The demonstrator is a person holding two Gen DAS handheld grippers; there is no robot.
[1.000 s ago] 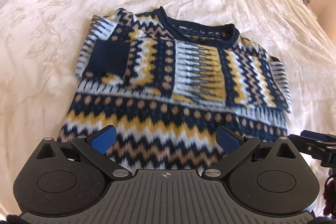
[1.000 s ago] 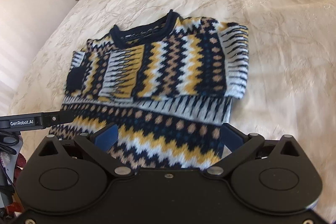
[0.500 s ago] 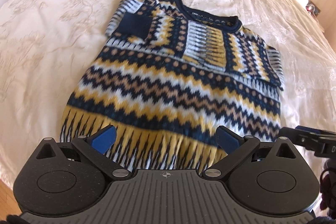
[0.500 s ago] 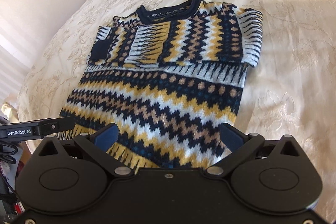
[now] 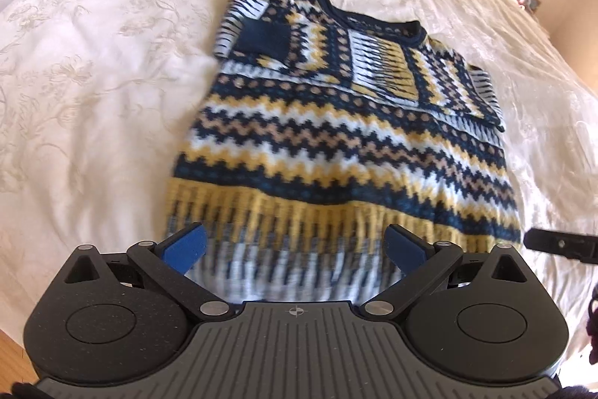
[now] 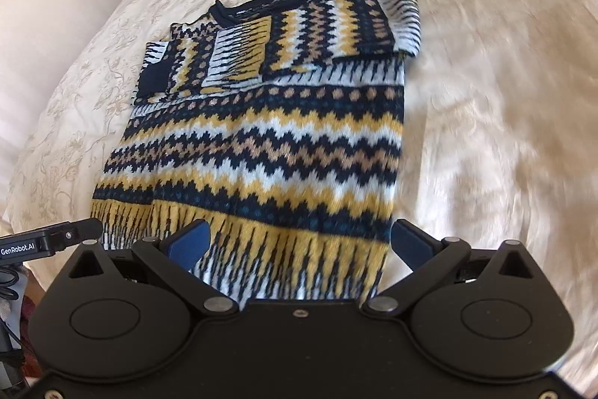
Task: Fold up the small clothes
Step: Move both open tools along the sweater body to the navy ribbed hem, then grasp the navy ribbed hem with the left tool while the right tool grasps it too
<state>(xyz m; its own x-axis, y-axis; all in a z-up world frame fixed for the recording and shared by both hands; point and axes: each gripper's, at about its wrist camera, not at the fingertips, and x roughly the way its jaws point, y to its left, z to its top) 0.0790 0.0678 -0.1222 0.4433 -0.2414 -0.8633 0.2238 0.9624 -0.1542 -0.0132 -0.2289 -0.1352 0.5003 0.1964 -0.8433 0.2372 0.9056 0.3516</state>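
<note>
The sweater (image 5: pixel 347 144) lies flat on the cream bedspread (image 5: pixel 93 92), neckline (image 5: pixel 373 21) at the far end and hem (image 5: pixel 299 242) at the near end, with both sleeves folded in across the chest. My left gripper (image 5: pixel 295 245) is spread wide, its blue pads framing the left part of the hem and pinching nothing. My right gripper (image 6: pixel 299 243) is likewise spread wide over the right part of the hem (image 6: pixel 284 260) and holds nothing. I judge the step in hand to be the grasp of the hem, ahead of a fold of the lower body up toward the neckline. To do it well, I place each gripper near its own hem corner, not toward the middle, so the edge lifts as a straight line. I lower the pads until one passes under both knit layers, then press together firmly; the thick knit can slip from a shallow pinch. I keep the two grippers level and carry them away from me at the same pace, so the folded sleeves (image 6: pixel 284 40) are not dragged out of place. The bedspread is soft and may be caught along with the hem, so I confirm that only knit sits between the pads.
</note>
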